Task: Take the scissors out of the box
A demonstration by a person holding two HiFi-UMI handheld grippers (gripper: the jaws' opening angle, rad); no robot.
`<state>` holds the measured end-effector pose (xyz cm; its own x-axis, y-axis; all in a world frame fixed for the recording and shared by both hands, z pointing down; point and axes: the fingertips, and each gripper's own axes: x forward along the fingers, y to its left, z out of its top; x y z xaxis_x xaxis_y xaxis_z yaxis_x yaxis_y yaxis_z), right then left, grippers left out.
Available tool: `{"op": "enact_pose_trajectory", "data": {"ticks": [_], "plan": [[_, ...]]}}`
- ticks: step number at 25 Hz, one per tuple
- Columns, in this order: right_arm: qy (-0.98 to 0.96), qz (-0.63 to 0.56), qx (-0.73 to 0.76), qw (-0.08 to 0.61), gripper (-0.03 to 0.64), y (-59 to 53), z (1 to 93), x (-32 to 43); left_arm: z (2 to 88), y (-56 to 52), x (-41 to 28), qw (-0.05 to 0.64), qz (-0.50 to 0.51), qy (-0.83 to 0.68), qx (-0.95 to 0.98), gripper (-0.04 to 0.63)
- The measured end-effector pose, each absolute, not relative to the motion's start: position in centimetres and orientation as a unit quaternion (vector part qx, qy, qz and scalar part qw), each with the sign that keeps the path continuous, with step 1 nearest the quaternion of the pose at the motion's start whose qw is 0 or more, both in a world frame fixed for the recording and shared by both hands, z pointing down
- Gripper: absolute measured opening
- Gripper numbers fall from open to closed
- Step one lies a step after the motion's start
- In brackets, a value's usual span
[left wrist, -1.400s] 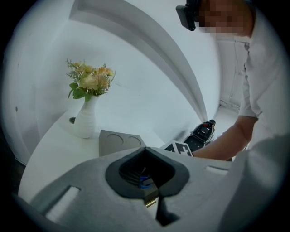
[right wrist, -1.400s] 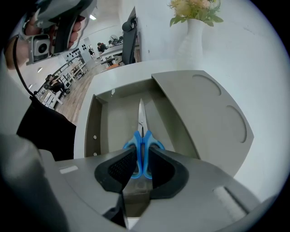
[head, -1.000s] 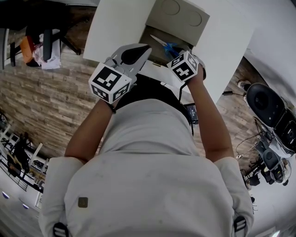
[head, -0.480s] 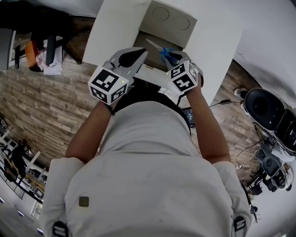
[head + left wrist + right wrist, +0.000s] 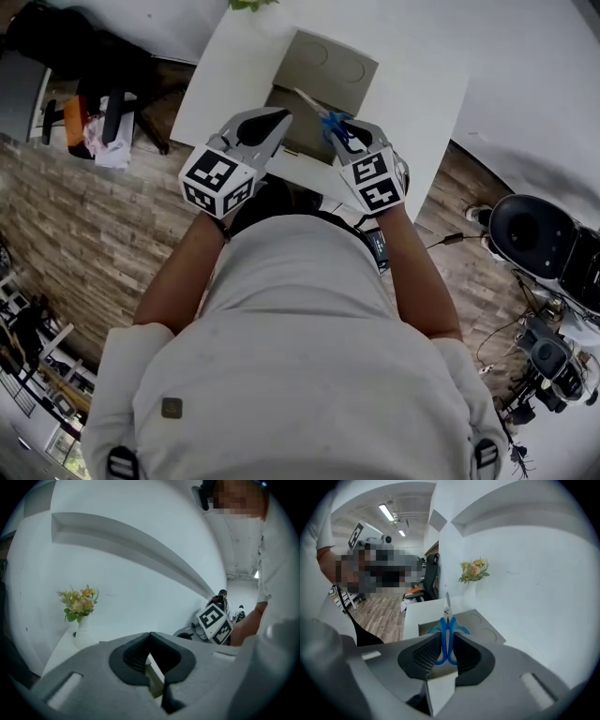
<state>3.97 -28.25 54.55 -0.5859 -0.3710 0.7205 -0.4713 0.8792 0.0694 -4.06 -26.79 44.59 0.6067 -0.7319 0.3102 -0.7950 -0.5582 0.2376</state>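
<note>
On the white table (image 5: 417, 94) an open cardboard box (image 5: 328, 58) is seen, about midway between the left and right edges. The left gripper (image 5: 277, 116) is held above the box's near edge, its jaws pressed together on nothing. In the right gripper (image 5: 446, 640) the blue scissors (image 5: 447, 620) are pinched by the handles, over the box. The lifting-out is judged nearly done; next, they should be carried clear and laid down.

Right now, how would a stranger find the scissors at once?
Look at the white table, above the open cardboard box. The right hand-held gripper clamps the scissors; their blue handles and thin steel blades stand out against everything grey and beige.
</note>
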Motion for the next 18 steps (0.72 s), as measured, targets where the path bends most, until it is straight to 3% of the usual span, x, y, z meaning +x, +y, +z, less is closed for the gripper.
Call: {"op": "enact_pose_trajectory", "data": {"ticks": [18], "plan": [[-0.926, 0.048, 0.275, 0.252, 0.1, -25.9, 45.7, 5.4, 39.4, -22.4, -4.8, 0.144, 0.078, -0.475, 0.864, 0.005]]}}
